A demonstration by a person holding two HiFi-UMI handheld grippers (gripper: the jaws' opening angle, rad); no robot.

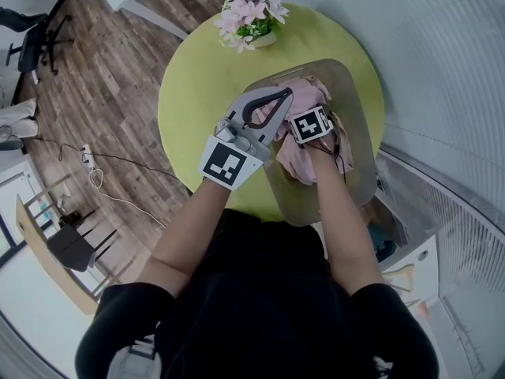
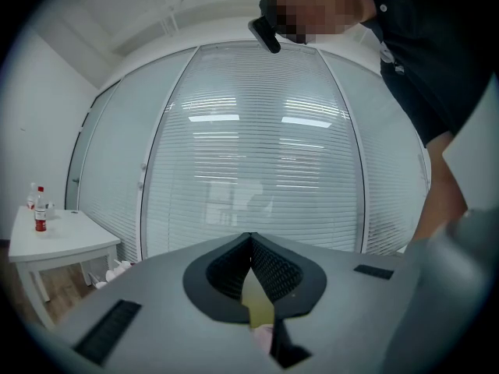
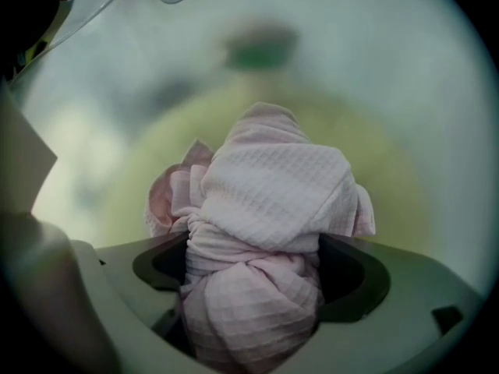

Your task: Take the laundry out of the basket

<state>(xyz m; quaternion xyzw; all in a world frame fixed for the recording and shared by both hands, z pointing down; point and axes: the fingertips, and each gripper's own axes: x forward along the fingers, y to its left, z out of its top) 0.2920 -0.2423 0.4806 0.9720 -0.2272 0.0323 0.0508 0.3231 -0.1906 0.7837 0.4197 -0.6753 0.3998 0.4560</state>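
Grab step, I'd say: right gripper (image 3: 253,249) is down in the clear basket (image 1: 360,144), centre-right of the head view. Its jaws are spread wide round the pink cloth (image 3: 269,178), not pinching it. Left gripper (image 2: 250,240) hangs by the basket's left rim, clenched, w/ nothing held. Next: squeeze the bundle, lift it over the rim.

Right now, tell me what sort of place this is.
Probably an office or studio room rather than a home: long slatted blinds, an office chair on the wood floor, and a round green table with potted flowers.
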